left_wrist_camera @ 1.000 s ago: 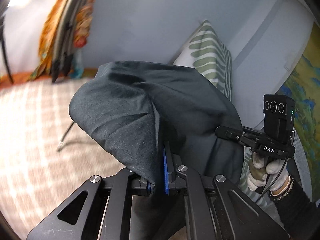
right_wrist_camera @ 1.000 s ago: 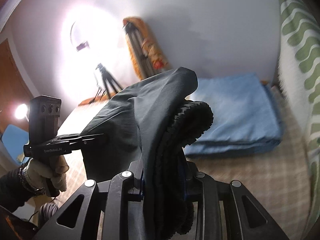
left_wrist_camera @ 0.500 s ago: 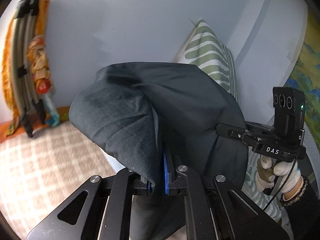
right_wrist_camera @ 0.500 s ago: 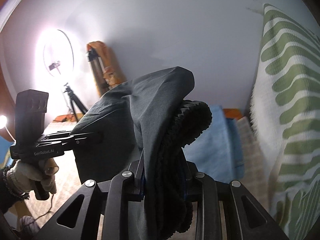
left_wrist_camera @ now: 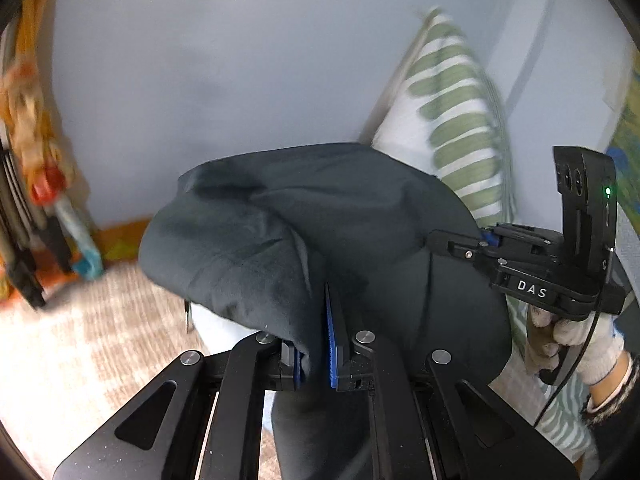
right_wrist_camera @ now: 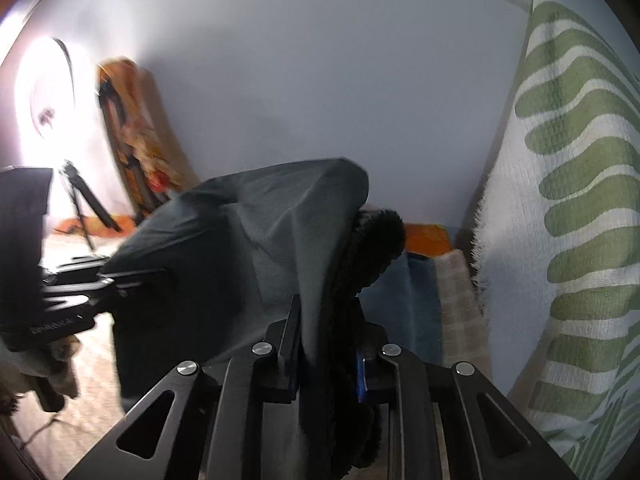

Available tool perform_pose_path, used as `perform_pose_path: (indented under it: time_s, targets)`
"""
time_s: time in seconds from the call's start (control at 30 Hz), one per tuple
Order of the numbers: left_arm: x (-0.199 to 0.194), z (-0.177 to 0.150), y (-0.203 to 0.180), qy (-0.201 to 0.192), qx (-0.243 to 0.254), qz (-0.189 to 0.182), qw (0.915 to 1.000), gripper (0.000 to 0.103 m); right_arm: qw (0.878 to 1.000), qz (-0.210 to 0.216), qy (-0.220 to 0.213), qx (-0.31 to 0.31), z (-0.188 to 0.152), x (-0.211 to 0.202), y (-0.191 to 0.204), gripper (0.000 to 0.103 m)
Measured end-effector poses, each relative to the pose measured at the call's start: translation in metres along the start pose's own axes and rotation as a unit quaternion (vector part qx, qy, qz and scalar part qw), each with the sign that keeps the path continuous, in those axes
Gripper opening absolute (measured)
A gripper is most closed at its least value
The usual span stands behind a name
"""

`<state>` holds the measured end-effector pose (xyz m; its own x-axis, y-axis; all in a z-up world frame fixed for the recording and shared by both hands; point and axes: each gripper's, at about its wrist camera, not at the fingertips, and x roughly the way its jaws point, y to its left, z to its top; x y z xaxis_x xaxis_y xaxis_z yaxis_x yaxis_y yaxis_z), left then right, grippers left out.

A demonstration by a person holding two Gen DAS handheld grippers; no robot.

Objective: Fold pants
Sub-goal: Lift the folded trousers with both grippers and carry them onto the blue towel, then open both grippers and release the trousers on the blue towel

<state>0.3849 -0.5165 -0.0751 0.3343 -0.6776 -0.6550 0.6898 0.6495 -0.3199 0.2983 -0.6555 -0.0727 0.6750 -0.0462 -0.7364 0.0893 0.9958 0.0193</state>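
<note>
**Holding the dark pants up between both grippers**

Clamping a fold of the pants (left_wrist_camera: 280, 248), your left gripper (left_wrist_camera: 316, 344) has its blue pads nearly together, with only the thin dark cloth pinched between them. The fabric rises from the pads and billows forward and to the left, hiding the fingertips.

Your right gripper (right_wrist_camera: 328, 344) is closing its jaws on a thicker bunch of the same pants (right_wrist_camera: 256, 232): the smooth outer cloth lies against the left finger and a black fleecy lining (right_wrist_camera: 372, 240) against the right one, whose blue pad (right_wrist_camera: 360, 376) just shows. The bunch fills the gap and stands up above the fingers.

In the left wrist view your right gripper (left_wrist_camera: 456, 244) comes in from the right and bites the far edge of the pants; its body reads "DAS" in white letters, a green light glows on the upright black module above it, and your gloved hand (left_wrist_camera: 576, 340) holds the handle. In the right wrist view your left gripper (right_wrist_camera: 132, 276) reaches the cloth from the left; the white lettering on it is too blurred to read.

The pants hang in the air, stretched between the two grippers, above a checked bedcover (left_wrist_camera: 80, 352). A green-and-white striped pillow (right_wrist_camera: 580, 200) leans just to the right, and a folded blue cloth (right_wrist_camera: 404, 300) lies behind the pants.
</note>
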Motion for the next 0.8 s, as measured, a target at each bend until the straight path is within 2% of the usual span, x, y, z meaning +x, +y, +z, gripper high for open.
perform_pose_path:
  time_s: [0.03,0.07,0.17,0.23,0.3,0.33,0.37,0.43,0.47,0.53,0.63,0.8]
  targets:
    - [0.004,-0.001,0.004,0.004,-0.007,0.013,0.9999,0.007,1.0,-0.007,0.005,0.001,-0.002,0.007,-0.003,0.015]
    - [0.007,-0.003,0.007,0.005,-0.012,0.023,0.9997,0.011,1.0,-0.015,0.008,0.001,-0.004,0.013,-0.006,0.012]
    - [0.011,-0.005,0.014,0.011,-0.017,0.037,0.9991,0.015,0.999,-0.039,0.013,0.011,-0.007,0.023,-0.017,0.014]
    - [0.01,-0.008,0.017,0.015,-0.013,0.039,0.999,0.016,0.999,-0.035,0.016,0.03,-0.007,0.024,-0.025,0.017]
    - [0.008,-0.011,0.02,0.02,-0.008,0.046,0.9987,0.025,0.998,-0.036,0.017,0.039,-0.008,0.02,-0.029,0.027]
    - [0.008,-0.012,0.021,0.02,-0.009,0.048,0.9986,0.036,0.998,-0.038,0.017,0.04,-0.007,0.019,-0.029,0.034]
    - [0.005,-0.014,0.024,0.018,-0.01,0.052,0.9984,0.046,0.998,-0.04,0.017,0.04,-0.007,0.016,-0.029,0.036]
    - [0.0,-0.018,0.031,0.017,-0.016,0.062,0.9978,0.05,0.998,-0.042,0.019,0.04,-0.009,0.016,-0.028,0.041]
    - [-0.002,-0.019,0.033,0.019,-0.022,0.067,0.9973,0.052,0.998,-0.044,0.021,0.04,-0.009,0.015,-0.027,0.052]
    - [-0.006,-0.02,0.035,0.019,-0.022,0.072,0.997,0.053,0.998,-0.049,0.02,0.036,-0.012,0.008,-0.022,0.058]
    - [-0.016,-0.022,0.034,0.015,-0.014,0.081,0.9965,0.059,0.998,-0.054,0.022,0.03,-0.017,0.002,-0.014,0.058]
    - [-0.04,-0.03,0.031,0.009,-0.002,0.081,0.9967,0.059,0.998,-0.058,0.024,0.029,-0.03,-0.015,0.001,0.061]
